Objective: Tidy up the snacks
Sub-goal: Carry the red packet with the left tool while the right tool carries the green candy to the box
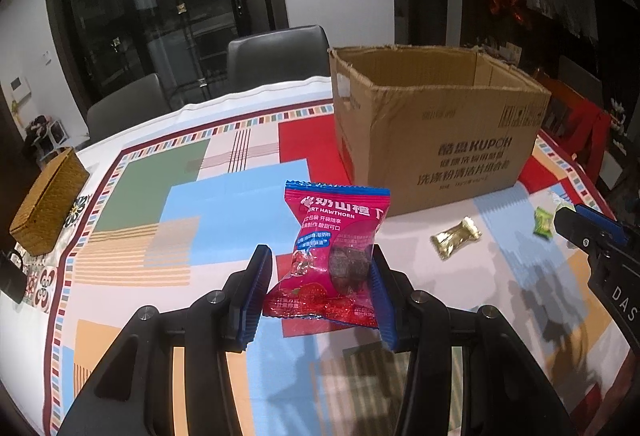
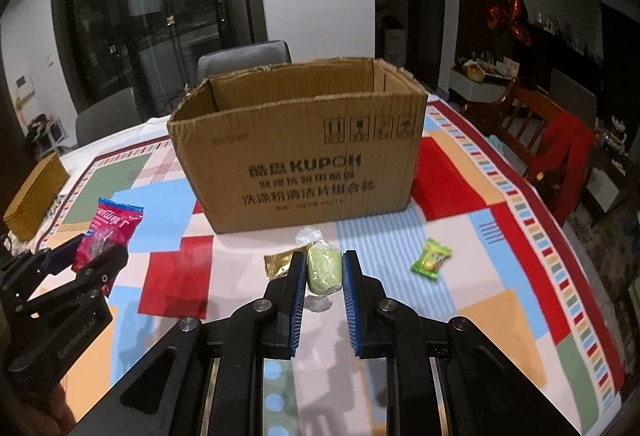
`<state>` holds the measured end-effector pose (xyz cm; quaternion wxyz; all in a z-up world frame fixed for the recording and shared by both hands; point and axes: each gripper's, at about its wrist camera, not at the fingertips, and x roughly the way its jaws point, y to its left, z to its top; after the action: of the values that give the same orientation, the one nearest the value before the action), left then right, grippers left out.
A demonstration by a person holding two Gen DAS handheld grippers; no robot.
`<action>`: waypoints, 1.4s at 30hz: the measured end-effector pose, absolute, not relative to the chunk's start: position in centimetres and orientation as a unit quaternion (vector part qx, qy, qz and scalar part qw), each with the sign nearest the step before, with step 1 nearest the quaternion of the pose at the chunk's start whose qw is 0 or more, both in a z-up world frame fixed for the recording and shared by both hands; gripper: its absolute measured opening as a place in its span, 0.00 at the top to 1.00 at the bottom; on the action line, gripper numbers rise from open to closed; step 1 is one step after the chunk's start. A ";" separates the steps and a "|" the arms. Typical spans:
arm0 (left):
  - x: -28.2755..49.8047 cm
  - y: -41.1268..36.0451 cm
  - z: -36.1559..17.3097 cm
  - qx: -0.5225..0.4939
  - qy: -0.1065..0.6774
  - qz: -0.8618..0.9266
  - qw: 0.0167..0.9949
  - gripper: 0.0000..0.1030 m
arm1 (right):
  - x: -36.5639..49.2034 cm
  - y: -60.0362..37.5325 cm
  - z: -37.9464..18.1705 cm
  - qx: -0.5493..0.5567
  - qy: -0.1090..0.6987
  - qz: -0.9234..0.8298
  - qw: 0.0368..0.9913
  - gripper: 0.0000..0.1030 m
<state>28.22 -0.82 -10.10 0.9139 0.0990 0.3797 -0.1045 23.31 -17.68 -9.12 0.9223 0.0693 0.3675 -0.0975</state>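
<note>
We hold a red hawthorn packet (image 1: pixel 334 256) pinched in our left gripper (image 1: pixel 320 268), above the desk (image 1: pixel 132 172). Our right gripper (image 2: pixel 323 268) pinches a pale green sweet (image 2: pixel 324 270). The open cardboard box (image 2: pixel 296 156) stands just ahead, bare cloth between it and us. A gold sweet (image 1: pixel 456 236) and a green candy (image 2: pixel 431 260) lie on the desk near the box.

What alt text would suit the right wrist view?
The right gripper holds a pale green wrapped candy above a colourful tablecloth, facing an open KUPOH cardboard box. A gold packet and green candy lie nearby.
</note>
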 end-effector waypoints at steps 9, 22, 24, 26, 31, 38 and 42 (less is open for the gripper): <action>28.1 -1.6 -8.2 0.088 0.370 -0.096 0.920 0.55 | 23.8 -18.9 -7.4 0.064 0.354 -0.092 0.929 0.81; 28.3 -3.0 -5.8 0.077 0.355 -0.090 0.927 0.55 | 24.2 -20.0 -4.7 0.044 0.329 -0.078 0.940 0.81; 28.3 -3.2 -5.4 0.077 0.352 -0.091 0.928 0.55 | 24.4 -20.3 -4.2 0.042 0.325 -0.077 0.942 0.81; 28.4 -3.4 -4.9 0.077 0.348 -0.091 0.930 0.55 | 24.6 -20.4 -3.8 0.041 0.323 -0.075 0.943 0.81; 28.4 -3.8 -3.9 0.075 0.338 -0.091 0.934 0.55 | 24.9 -20.8 -3.0 0.034 0.315 -0.072 0.946 0.81; 29.1 -4.8 -2.7 0.076 0.328 -0.094 0.937 0.55 | 25.6 -21.5 -1.9 0.031 0.306 -0.071 0.949 0.81; 29.6 -5.4 -1.9 0.076 0.322 -0.096 0.939 0.55 | 26.1 -22.0 -1.3 0.029 0.302 -0.070 0.950 0.81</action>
<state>29.60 -5.38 -1.94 0.9389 0.0763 0.3216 -0.0957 26.15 -21.99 -1.34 0.9504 0.0295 0.3015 -0.0701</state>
